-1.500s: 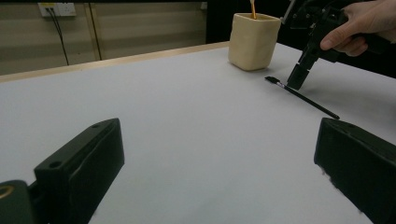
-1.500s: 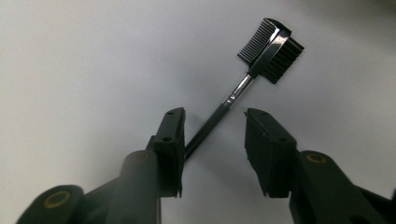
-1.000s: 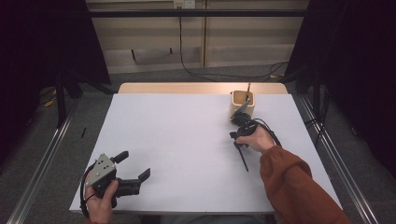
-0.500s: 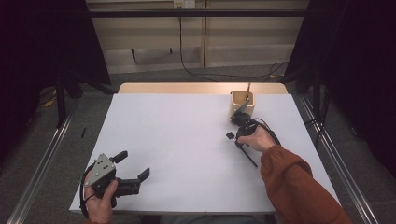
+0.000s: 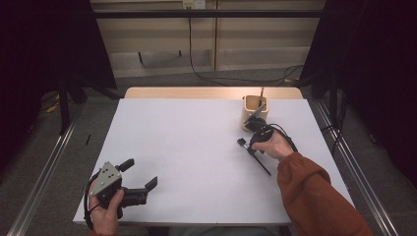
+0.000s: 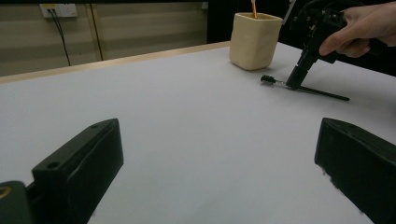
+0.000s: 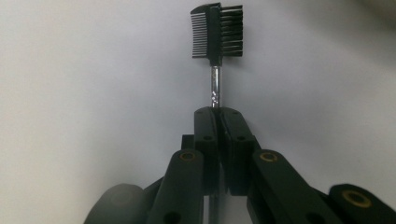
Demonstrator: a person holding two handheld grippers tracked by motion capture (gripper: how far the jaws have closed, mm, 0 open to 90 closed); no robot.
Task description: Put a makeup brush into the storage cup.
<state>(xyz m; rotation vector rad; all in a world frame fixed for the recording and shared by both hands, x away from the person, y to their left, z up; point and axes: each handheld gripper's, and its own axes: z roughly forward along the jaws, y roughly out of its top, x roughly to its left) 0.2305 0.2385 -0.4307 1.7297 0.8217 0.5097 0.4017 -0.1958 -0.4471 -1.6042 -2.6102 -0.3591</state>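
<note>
Brow brush (image 7: 217, 32) pokes out ahead of the right gripper (image 7: 218, 114), clenched on its stem.

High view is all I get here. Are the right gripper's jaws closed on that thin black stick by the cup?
Observer: Yes. In the right gripper view, the right gripper has its jaws shut on the metal neck of a brow brush.
Operator: What's on its head?
Observer: A fine comb on one side, bristles on the other.
Operator: Is it lifted?
Observer: The left gripper view shows it nearly level, low over the table. I cannot tell whether it touches.
</note>
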